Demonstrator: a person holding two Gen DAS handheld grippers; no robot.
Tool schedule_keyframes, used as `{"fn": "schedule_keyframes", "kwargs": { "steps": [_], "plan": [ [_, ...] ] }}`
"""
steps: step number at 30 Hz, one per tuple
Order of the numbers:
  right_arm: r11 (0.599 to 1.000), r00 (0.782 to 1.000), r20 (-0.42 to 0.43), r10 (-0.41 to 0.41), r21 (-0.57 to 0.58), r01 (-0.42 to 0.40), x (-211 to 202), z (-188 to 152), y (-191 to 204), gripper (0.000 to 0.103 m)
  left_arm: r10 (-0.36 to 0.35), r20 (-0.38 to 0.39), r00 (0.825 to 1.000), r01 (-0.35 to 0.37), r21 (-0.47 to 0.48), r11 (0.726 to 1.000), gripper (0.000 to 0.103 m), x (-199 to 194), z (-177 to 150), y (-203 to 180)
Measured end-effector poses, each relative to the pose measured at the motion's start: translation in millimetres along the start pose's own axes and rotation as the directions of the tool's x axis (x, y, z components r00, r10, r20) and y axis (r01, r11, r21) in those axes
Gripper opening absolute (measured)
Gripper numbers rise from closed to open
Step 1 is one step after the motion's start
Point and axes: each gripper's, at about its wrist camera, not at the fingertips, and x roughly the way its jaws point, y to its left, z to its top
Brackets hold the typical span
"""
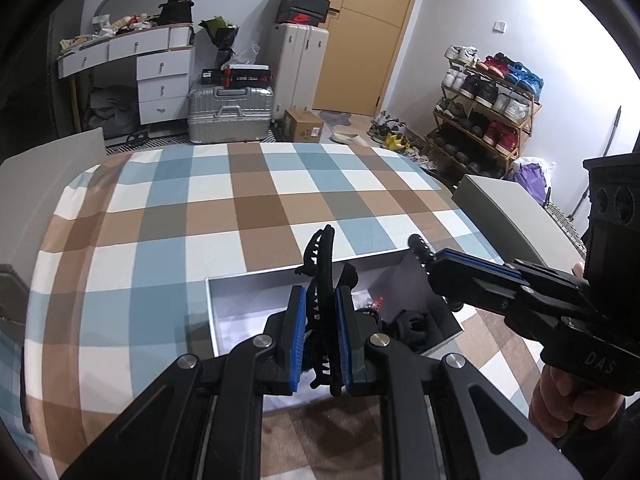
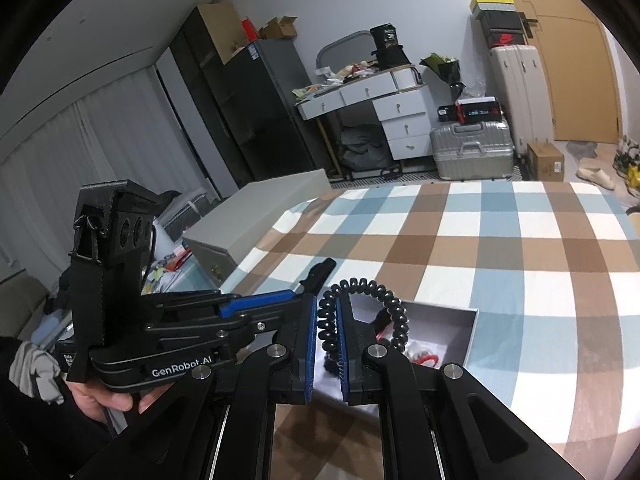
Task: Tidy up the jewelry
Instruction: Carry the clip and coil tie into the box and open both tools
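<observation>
Above the open white box (image 1: 224, 312) on the checked tablecloth (image 1: 200, 200), the left gripper (image 1: 318, 336) clenches a black claw hair clip (image 1: 320, 264), and to its right the right gripper (image 2: 325, 344) grips a black spiral hair tie (image 2: 360, 286). Both pieces look lifted from the box; sorting comes next, needing each carried to its own clear spot

White desk (image 1: 160, 64), wooden door (image 1: 372, 20)
</observation>
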Motion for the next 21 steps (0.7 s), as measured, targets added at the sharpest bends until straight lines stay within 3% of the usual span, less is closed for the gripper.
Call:
{"fn": "schedule_keyframes", "kwargs": {
  "steps": [10, 16, 19, 21],
  "plan": [
    [1.0, 0.999, -0.046, -0.012, 0.028, 0.013, 19.6, -4.0, -15.6, 0.009, -0.042, -0.043, 0.998, 0.043, 0.018, 0.999, 0.01, 16.6, 2.7, 2.2],
    [0.999, 0.998, -0.066, -0.015, 0.051, 0.019, 27.7, -6.7, -24.1, 0.011, -0.131, -0.051, 0.99, 0.132, 0.007, 0.991, 0.011, 21.0, 5.2, 5.2],
    [0.996, 0.998, -0.052, -0.023, 0.082, 0.027, 24.8, -7.8, -29.5, 0.016, -0.14, -0.054, 0.989, 0.141, 0.008, 0.99, 0.011, 23.8, 6.4, 5.9],
    [0.994, 0.999, -0.047, -0.018, 0.103, 0.023, 21.5, -8.3, -32.7, 0.016, -0.136, -0.055, 0.989, 0.136, -0.001, 0.991, 0.022, 23.7, 5.9, 8.0]
  ]
}}
